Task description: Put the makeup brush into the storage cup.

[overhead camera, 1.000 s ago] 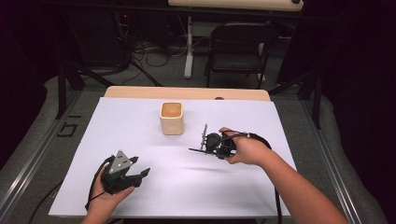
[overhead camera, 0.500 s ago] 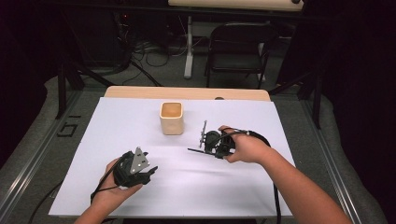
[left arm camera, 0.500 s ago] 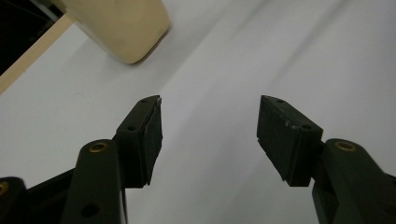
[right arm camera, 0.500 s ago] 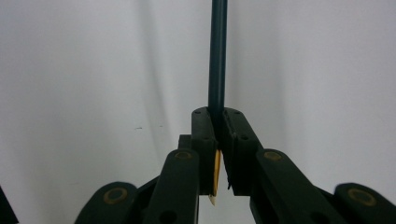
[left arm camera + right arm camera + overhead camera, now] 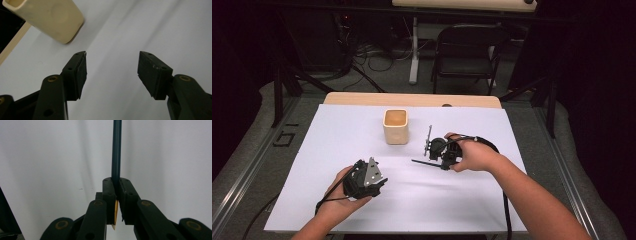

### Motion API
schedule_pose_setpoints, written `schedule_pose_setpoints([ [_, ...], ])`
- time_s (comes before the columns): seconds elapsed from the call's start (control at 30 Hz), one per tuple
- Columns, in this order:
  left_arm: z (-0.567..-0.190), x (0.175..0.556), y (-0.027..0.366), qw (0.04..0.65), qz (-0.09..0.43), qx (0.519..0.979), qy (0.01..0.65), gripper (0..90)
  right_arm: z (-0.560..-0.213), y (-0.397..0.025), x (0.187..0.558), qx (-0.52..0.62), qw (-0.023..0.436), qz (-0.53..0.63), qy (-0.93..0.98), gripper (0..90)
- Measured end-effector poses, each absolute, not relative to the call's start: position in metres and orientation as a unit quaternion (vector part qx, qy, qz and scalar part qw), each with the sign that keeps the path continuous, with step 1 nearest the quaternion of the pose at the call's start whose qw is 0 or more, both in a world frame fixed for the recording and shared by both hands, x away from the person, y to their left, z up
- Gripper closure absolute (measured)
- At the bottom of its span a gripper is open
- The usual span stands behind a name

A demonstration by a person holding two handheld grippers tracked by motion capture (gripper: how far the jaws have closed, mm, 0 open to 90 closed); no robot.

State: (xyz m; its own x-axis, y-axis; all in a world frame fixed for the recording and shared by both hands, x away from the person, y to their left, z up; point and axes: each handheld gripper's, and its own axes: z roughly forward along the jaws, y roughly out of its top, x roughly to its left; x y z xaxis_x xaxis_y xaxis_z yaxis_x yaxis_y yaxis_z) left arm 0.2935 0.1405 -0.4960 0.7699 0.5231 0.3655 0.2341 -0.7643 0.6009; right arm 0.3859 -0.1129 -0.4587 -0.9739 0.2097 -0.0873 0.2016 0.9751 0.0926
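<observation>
The pencil [image 5: 116,150] is pinched near its sharpened end between the right gripper [image 5: 116,191] jaws, dark shaft sticking out past the tips, held just above the white sheet [image 5: 462,200] toward the right edge. Looks like the carry step to me: picked up, not yet dropped in. The cream cup [image 5: 395,126] stands near the far edge, left of the pencil. Next it needs tipping upright over the cup's mouth. The left gripper [image 5: 112,67] hangs spread and empty near the front edge.
</observation>
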Motion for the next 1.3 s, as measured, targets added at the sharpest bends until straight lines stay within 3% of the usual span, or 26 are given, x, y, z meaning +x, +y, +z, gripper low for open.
schedule_pose_setpoints([
  [0.63, -0.495, 0.292, 0.105, 0.203, 0.328, 0.915, 0.117, 42.1, -0.46, -0.102, 0.383, 0.091, 0.038, 0.031, 0.995, 83.8],
  [1.3, -0.499, 0.279, 0.068, 0.127, 0.411, 0.902, 0.026, 43.4, -0.459, -0.093, 0.383, 0.087, 0.035, 0.024, 0.995, 83.8],
])
